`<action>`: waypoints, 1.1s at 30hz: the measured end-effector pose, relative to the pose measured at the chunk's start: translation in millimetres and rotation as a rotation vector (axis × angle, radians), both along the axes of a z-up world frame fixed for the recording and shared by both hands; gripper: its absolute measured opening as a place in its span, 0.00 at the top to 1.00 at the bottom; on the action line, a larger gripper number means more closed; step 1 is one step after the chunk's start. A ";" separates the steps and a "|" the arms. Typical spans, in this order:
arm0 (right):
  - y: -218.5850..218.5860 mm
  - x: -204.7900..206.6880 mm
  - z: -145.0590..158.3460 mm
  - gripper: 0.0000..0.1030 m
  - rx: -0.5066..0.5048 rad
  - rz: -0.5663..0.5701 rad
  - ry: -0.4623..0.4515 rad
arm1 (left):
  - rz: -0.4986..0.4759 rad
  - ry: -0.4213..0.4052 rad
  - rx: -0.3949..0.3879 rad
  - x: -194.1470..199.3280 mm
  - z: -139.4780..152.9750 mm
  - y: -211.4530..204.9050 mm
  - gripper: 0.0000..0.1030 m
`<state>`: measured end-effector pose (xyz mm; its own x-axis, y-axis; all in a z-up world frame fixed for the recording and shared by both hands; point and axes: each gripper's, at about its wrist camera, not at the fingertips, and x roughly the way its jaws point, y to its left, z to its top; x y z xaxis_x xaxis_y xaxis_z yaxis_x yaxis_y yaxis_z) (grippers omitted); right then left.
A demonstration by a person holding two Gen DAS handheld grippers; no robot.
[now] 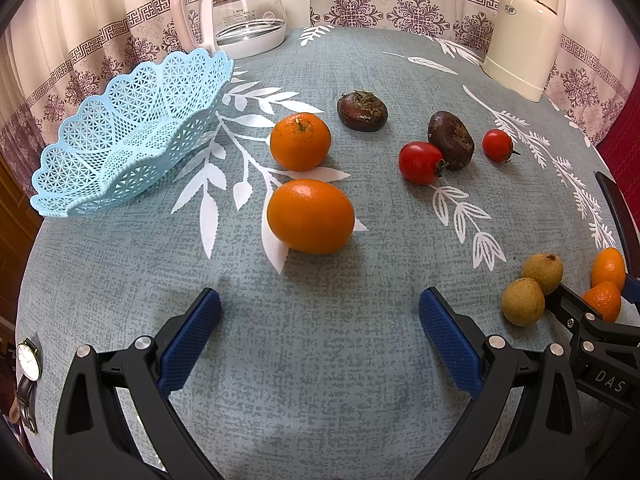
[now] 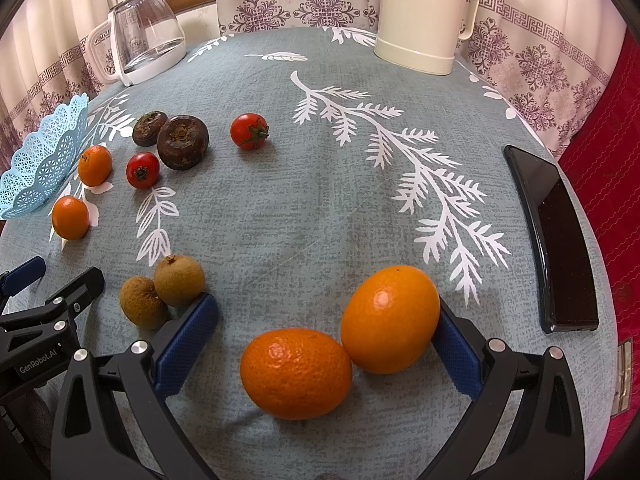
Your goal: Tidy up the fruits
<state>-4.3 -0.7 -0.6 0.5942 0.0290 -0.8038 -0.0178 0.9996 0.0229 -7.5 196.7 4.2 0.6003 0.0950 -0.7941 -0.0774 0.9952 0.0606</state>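
I am steering two hand-held grippers over a round table covered in a grey-blue cloth [image 1: 320,360] printed with white leaves. My left gripper [image 1: 320,336] hangs low over bare cloth with its blue pads wide apart and nothing between them. My right gripper [image 2: 326,340] is also spread wide, and two small oranges sit inside its span: a rounder orange [image 2: 390,319] that looks to be touching the right pad, and a dimpled orange [image 2: 296,374] pressed against it on the left, with a clear gap to the left pad.

The main risk, as I judge it, is closing on both oranges at once. They touch each other, so a squeeze could pop one out sideways and send it rolling toward the table edge or into the dark phone [image 2: 554,240] lying to the right. Two brown longans [image 2: 160,294] sit just beside the left pad and could be nudged as it swings in.

The other fruit is loose on the cloth: two more oranges [image 1: 304,176] ahead of my left gripper, two cherry tomatoes [image 1: 420,162], and two dark water chestnuts [image 1: 450,140] near them.

The only fruit container is a pale blue lattice basket [image 1: 132,136] at the far left, near the table edge; it looks empty. A clear glass kettle [image 1: 240,4] and a cream thermos [image 1: 524,32] stand at the back; I cannot tell what the thermos holds
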 end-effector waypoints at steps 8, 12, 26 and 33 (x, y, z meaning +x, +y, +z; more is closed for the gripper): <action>-0.7 -0.3 0.4 0.05 0.008 0.001 -0.001 | 0.000 0.000 -0.001 0.4 0.1 -0.2 0.02; -1.0 -0.3 1.2 0.05 0.013 0.001 -0.002 | 0.000 0.000 -0.001 0.2 0.1 -0.1 0.02; 1.0 0.7 0.3 0.05 0.000 0.000 0.002 | 0.000 -0.001 -0.004 -0.3 0.3 0.5 0.02; 1.3 1.0 0.1 0.05 -0.002 -0.001 0.001 | 0.000 -0.001 -0.003 0.0 0.5 0.4 0.02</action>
<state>-3.3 0.6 -0.5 0.5931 0.0268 -0.8047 -0.0167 0.9996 0.0210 -7.5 197.1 4.7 0.6013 0.0922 -0.7937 -0.0773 0.9954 0.0571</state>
